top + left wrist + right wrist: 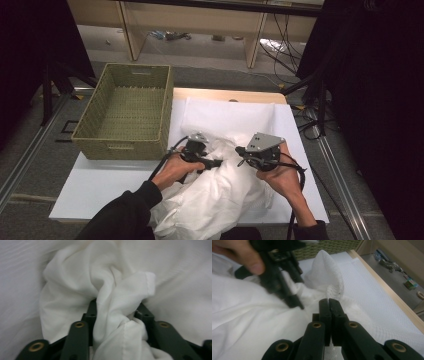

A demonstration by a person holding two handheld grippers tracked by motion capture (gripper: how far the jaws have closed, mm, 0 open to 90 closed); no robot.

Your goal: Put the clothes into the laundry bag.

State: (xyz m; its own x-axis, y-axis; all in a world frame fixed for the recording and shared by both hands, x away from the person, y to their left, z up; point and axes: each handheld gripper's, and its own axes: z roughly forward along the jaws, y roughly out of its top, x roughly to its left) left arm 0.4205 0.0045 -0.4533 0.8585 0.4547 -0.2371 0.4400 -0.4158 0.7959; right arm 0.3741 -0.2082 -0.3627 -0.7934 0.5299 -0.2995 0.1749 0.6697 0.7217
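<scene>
High view, basket [131,107]: one woven basket at the table's far left, nothing inside.
High view, cloth [225,192]: one white cloth, crumpled on the table beside the basket, hanging over the near edge.
High view, grippers: two, left gripper [218,162] and right gripper [240,150], both down on the cloth, tips near each other.
Left gripper view, cloth [120,297]: a bunched fold with a hemmed edge sits between the jaws, gripped.
Right gripper view, right gripper [329,302]: jaws clenched, pinching a cloth [332,287] fold at the tips.
Right gripper view, left gripper [298,305]: just beside, on the cloth.
</scene>
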